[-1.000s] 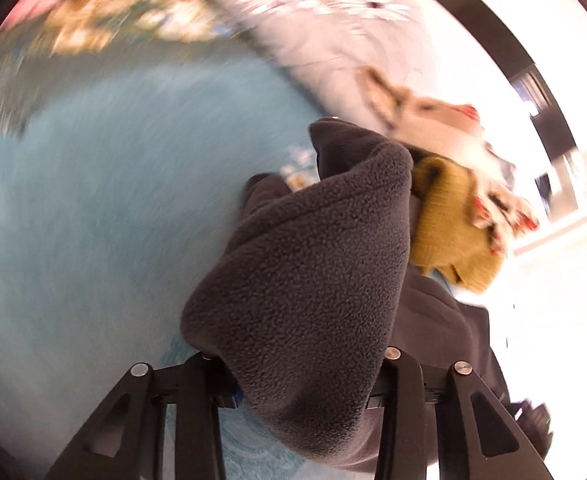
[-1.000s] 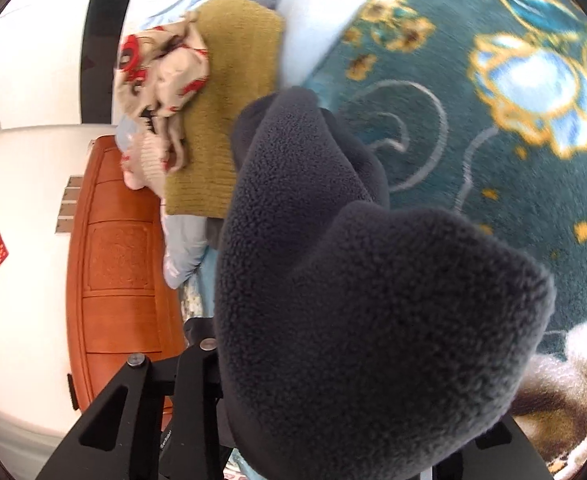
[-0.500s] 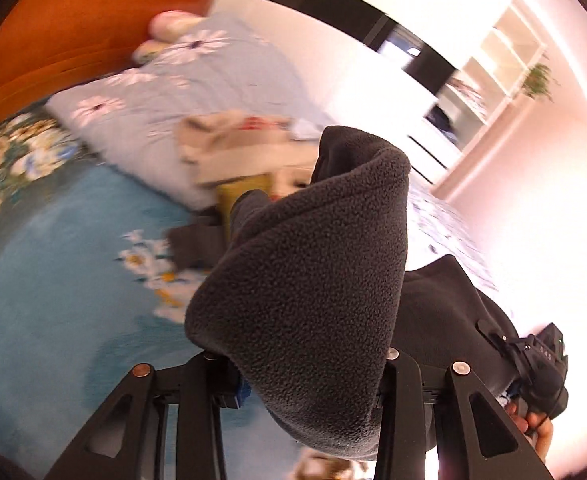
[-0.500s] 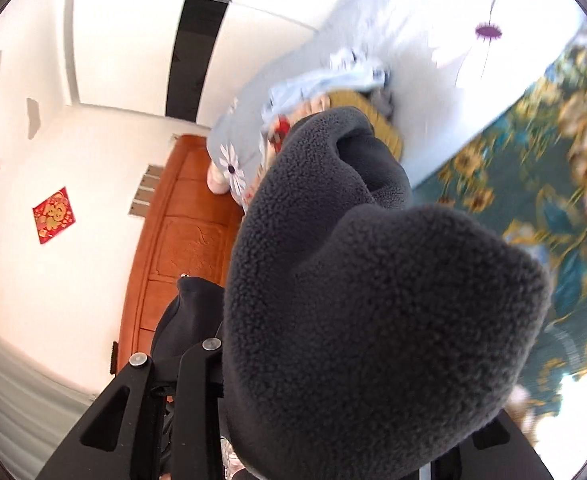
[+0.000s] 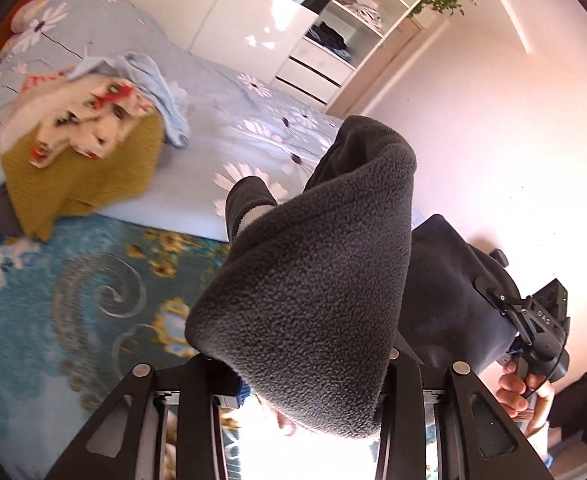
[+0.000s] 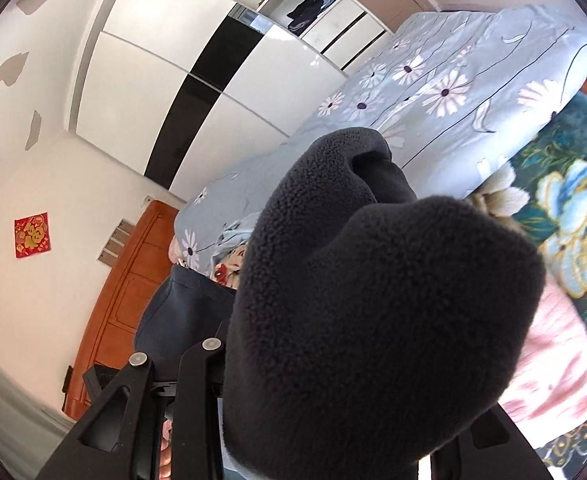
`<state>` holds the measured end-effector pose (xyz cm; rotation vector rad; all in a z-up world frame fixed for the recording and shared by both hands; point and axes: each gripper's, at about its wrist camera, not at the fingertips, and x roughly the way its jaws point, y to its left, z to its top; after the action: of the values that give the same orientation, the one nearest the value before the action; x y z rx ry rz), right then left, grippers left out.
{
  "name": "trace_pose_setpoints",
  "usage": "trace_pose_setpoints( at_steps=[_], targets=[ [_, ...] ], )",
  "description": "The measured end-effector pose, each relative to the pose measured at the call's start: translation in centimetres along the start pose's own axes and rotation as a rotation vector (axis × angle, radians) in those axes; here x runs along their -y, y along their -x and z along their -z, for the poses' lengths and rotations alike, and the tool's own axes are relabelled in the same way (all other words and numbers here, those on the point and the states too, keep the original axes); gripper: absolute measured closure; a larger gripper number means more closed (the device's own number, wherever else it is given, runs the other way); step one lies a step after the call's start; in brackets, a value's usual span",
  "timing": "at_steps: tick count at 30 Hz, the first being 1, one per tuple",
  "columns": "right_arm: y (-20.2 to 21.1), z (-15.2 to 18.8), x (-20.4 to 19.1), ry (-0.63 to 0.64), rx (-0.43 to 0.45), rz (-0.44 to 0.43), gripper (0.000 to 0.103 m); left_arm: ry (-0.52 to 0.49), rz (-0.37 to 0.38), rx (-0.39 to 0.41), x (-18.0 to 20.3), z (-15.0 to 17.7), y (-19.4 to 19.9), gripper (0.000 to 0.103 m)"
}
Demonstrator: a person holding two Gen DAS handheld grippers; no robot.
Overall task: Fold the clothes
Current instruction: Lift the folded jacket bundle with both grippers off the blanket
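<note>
With each claw, left (image 5: 293,364) and right (image 6: 325,364), clamped on the dark grey fleece garment (image 5: 313,280), a shallow bite risks slippage mid-air.

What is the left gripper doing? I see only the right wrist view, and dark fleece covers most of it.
Observer: The left gripper is shut on the grey fleece; a fold stands up between its fingers.
Operator: Which other clothes wait?
Observer: A mustard knit hangs over the edge of the bed, under a cream and red garment.
</note>
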<state>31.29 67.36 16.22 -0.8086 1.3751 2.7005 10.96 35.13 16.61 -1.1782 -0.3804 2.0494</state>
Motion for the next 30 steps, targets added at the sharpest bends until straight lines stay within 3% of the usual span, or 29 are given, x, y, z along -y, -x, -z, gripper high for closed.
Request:
trace_pose_setpoints(
  at_steps=[3, 6, 10, 14, 17, 22, 24, 26, 28, 30],
  targets=[
    [1.7, -0.4, 2.9, 0.030, 0.029, 0.019, 0.067, 0.015, 0.018, -0.053, 0.9, 1.9, -2.5, 0.063],
    [2.6, 0.4, 6.8, -0.005, 0.041, 0.038, 0.067, 0.011, -0.014, -0.180, 0.1, 4.4, -5.5, 0.062],
    [2.8, 2.9, 13.1, -0.119, -0.001, 0.095, 0.067, 0.134, 0.025, -0.322, -2.6, 7.7, -7.4, 0.057],
    [3.5, 6.2, 17.3, -0.243, 0.032, 0.067, 0.067, 0.231, 0.088, -0.349, -3.6, 9.9, -7.3, 0.057],
    [3.7, 6.7, 17.7, -0.276, 0.063, 0.028, 0.067, 0.070, 0.059, -0.293, -1.0, 8.8, -6.1, 0.062],
    [5.3, 2.8, 14.0, -0.190, 0.161, -0.052, 0.067, 0.030, 0.182, -0.182, 1.7, 6.5, -3.4, 0.062],
    [6.1, 1.7, 13.6, -0.165, 0.191, -0.065, 0.067, 0.035, 0.182, -0.206, 1.6, 6.8, -4.1, 0.060],
    [6.0, 1.6, 14.4, -0.177, 0.178, -0.050, 0.067, 0.100, 0.146, -0.297, 0.1, 8.4, -5.7, 0.059],
    [5.2, 2.8, 16.0, -0.219, 0.126, 0.002, 0.067, 0.167, 0.118, -0.379, -1.4, 9.9, -7.0, 0.059],
    [4.0, 4.4, 17.9, -0.268, 0.070, 0.056, 0.067, 0.242, 0.140, -0.417, -3.0, 11.2, -7.2, 0.055]
  ],
)
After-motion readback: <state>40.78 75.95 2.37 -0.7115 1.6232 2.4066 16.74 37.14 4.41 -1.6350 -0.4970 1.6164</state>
